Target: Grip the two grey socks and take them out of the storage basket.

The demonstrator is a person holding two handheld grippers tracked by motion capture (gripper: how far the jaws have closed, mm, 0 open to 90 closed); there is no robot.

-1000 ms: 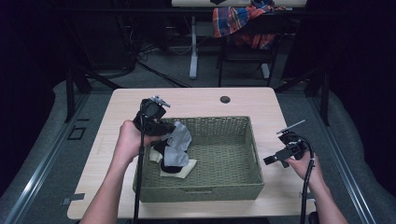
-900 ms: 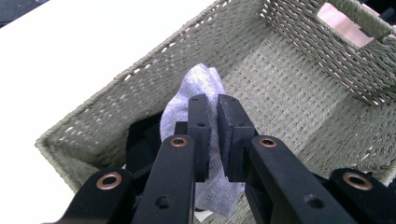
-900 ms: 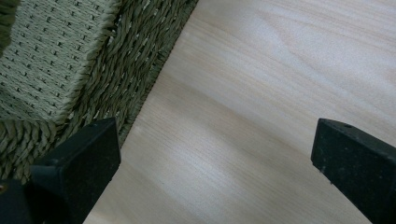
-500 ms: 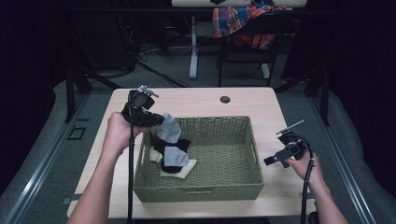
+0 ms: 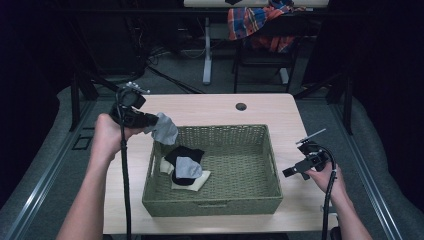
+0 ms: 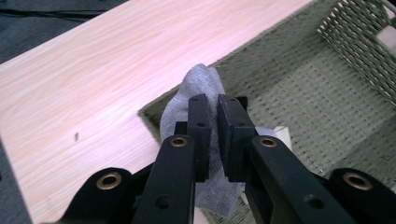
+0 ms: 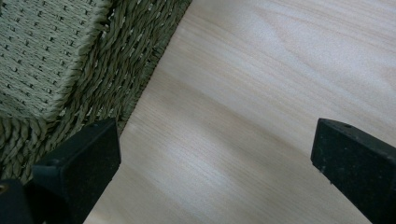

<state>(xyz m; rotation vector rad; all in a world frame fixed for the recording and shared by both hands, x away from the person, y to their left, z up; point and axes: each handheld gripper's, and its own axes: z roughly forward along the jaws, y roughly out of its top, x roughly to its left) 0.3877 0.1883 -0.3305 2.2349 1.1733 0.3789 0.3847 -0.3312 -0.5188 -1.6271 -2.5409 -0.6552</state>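
Grey sock [image 5: 165,128] hangs pinched between the closed jaws of the left gripper [image 5: 148,120], lifted over the far left corner of a green woven basket [image 5: 260,199] on a light wooden table [image 5: 210,107]. Inside the basket, at its left, lie a black sock [image 5: 184,155], another grey sock [image 5: 188,167] and a cream one [image 5: 197,182]. The right gripper [image 5: 289,172] rests near the basket's right side, jaws spread wide and empty.

Left claw [image 5: 150,121] clamped, right claw [image 5: 290,172] spread wide
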